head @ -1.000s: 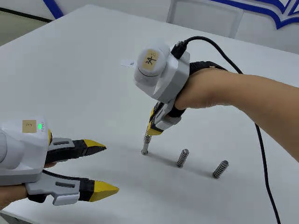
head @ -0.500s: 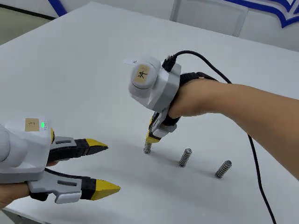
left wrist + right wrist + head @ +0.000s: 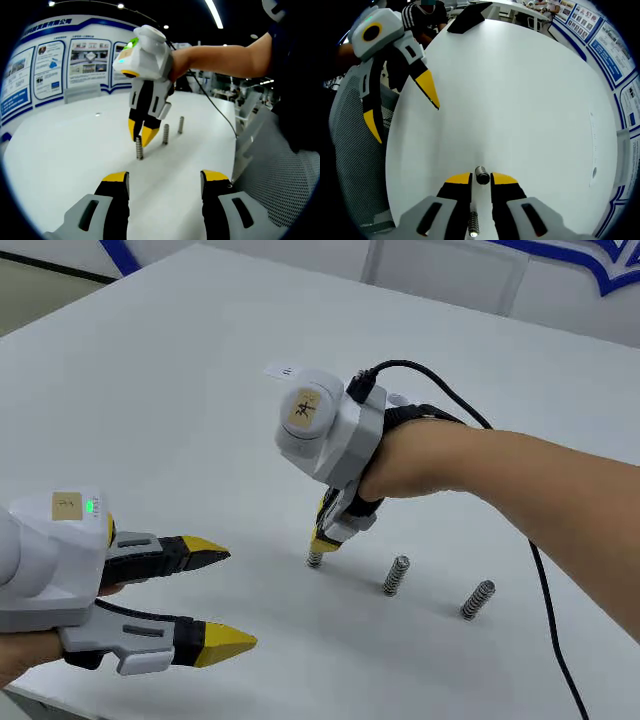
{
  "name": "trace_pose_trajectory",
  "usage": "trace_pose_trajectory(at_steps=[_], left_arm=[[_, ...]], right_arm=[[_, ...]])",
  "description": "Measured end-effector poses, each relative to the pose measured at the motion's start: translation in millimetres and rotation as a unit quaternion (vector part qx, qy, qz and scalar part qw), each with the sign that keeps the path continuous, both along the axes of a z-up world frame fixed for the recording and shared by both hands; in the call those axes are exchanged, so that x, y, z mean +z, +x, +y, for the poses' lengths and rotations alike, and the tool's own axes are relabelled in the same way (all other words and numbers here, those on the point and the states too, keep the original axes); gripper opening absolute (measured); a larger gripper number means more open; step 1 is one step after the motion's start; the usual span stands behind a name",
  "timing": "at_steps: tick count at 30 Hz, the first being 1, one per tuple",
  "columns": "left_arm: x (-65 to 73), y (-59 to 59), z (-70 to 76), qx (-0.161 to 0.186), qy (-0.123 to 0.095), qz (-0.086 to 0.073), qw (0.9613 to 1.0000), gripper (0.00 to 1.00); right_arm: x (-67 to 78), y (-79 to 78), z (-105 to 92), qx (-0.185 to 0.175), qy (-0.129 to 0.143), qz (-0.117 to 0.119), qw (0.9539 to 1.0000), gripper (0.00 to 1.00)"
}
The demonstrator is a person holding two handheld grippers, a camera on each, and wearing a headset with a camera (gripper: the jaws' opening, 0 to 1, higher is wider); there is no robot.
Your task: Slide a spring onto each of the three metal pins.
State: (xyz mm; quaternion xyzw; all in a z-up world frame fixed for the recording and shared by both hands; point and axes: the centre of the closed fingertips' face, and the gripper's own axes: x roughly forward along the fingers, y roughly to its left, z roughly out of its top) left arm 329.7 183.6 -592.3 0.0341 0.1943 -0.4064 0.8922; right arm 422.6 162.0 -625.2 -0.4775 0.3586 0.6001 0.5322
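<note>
three springs stand in a row on the white table (image 3: pixel 180 390), and each looks threaded over its pin, so the task reads as very nearly done. the second spring (image 3: pixel 396 575) and the third spring (image 3: pixel 478 600) stand alone, upright or leaning slightly, well clear of both claws, and as far as i can judge nothing is left to do to them. the pins are hidden inside the coils, so i cannot tell how fully each spring is seated. the one in hand is the first spring (image 3: pixel 315 558), at the end of the row nearest the left gripper. it stands on the table directly under the right gripper (image 3: pixel 326 538), which points steeply down at it. that claw is drawn in to a narrow gap. in the right gripper view its two yellow tips sit tight against either side of the round metal top of the first spring, so i take it as clamped on the spring's upper end, probably pressing it down toward the base. in the left gripper view the tips straddle the top coils, with most of the spring showing below them. my guess is that only letting go and lifting away is left. the left gripper (image 3: pixel 228 600) hovers low near the table's near edge, well apart from the row, its jaws wide apart, holding nothing and touching nothing.
</note>
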Motion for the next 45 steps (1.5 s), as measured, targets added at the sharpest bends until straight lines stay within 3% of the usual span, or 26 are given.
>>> trace_pose_trajectory(at_steps=[13,17,24,36,45], left_arm=[[2.6,3.9,-1.5,-0.002,0.001,-0.001,1.0,0.59],[3.5,5.7,-3.0,-0.004,0.001,0.0,1.0,0.6],[4.1,7.0,-4.9,-0.004,-0.001,0.001,1.0,0.6],[6.0,10.2,-4.7,-0.001,-0.008,0.002,1.0,0.6],[7.2,14.4,-7.4,-0.003,-0.01,0.003,0.9999,0.61]], right_arm=[[11.5,5.3,-20.8,-0.03,0.041,-0.003,0.9987,0.24],[14.1,5.8,-26.1,-0.051,0.069,0.01,0.9963,0.29],[18.1,4.8,-39.4,-0.062,0.092,0.006,0.9938,0.37],[24.5,13.9,-56.8,-0.109,0.14,0.004,0.9841,0.48],[32.0,18.7,-75.8,-0.147,0.182,-0.008,0.9723,0.55]])
